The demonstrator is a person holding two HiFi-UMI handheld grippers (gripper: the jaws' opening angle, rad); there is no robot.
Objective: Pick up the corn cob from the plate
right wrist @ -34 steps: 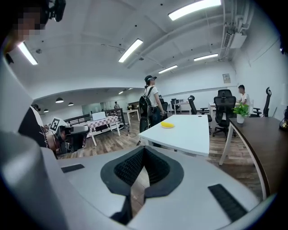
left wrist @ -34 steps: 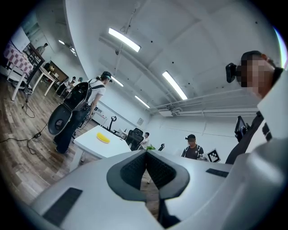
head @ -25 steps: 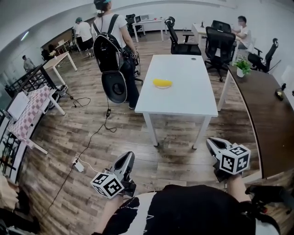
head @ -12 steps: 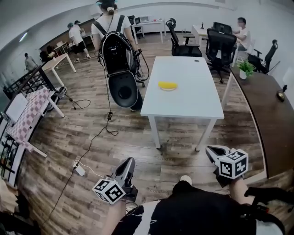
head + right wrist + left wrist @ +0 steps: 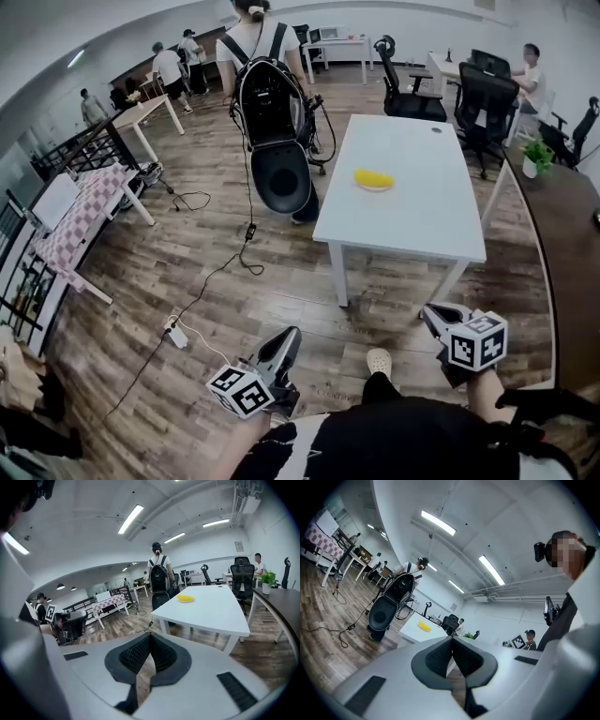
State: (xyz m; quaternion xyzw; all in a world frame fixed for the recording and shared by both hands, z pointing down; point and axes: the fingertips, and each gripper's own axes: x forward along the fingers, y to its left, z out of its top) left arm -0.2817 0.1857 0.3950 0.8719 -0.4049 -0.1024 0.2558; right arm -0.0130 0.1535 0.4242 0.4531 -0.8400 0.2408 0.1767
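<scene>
Corn cob sits far off in the head view, a small yellow shape near the middle of a white table; the plate under it is too small to tell apart from it. Both grippers are low in the picture over the wooden floor, well short of the table: the left gripper near the bottom centre, the right gripper further right. A person with a black backpack stands beside the table's left edge.

Left gripper view: the jaws are pressed together with nothing between them, and the yellow shape lies on the distant table.

Right gripper view: the jaws likewise meet, empty, with the table and cob ahead.
</scene>
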